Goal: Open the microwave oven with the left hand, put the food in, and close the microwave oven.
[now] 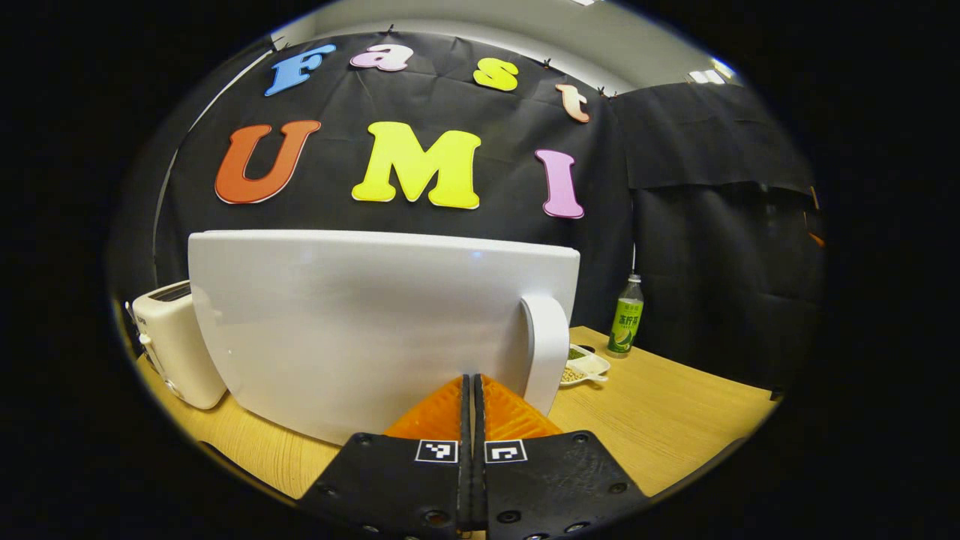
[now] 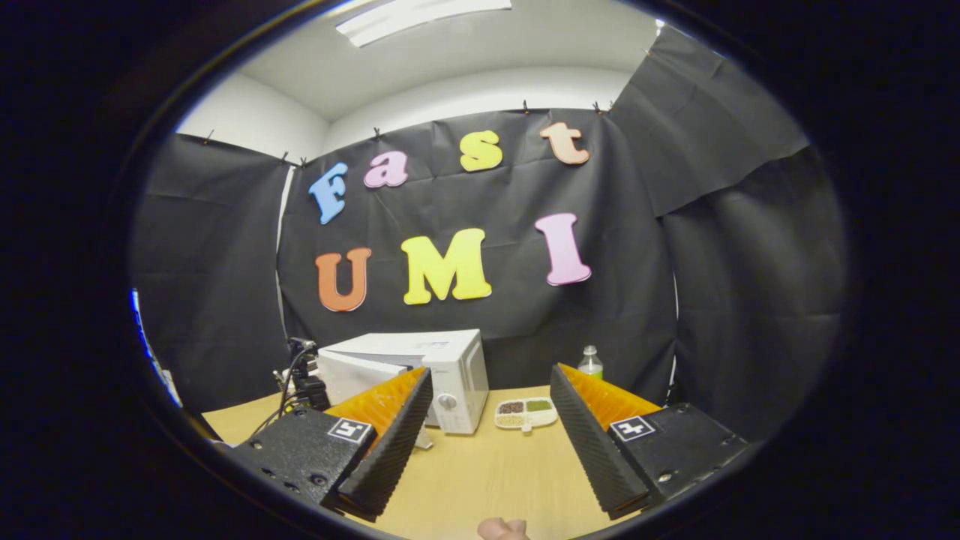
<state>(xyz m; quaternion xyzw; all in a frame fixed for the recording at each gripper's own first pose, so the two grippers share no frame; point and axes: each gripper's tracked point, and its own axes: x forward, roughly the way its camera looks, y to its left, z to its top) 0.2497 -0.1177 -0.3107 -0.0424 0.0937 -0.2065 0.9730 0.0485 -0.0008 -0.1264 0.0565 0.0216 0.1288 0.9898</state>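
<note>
Two grippers were in view. Left gripper (image 1: 474, 386) had its fingers pressed together, nothing between them, right at the microwave door (image 1: 360, 330). Right gripper (image 2: 487, 416) spread wide, holding nothing. Food dish (image 2: 526, 412) sat on the table (image 2: 480, 472), just right of the microwave (image 2: 439, 371).

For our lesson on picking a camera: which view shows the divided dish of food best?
The right gripper view: the dish of food lies whole on the table beside the microwave, its compartments visible. In the left gripper view, the dish of food peeks out past the microwave door's handle, partly hidden.
</note>
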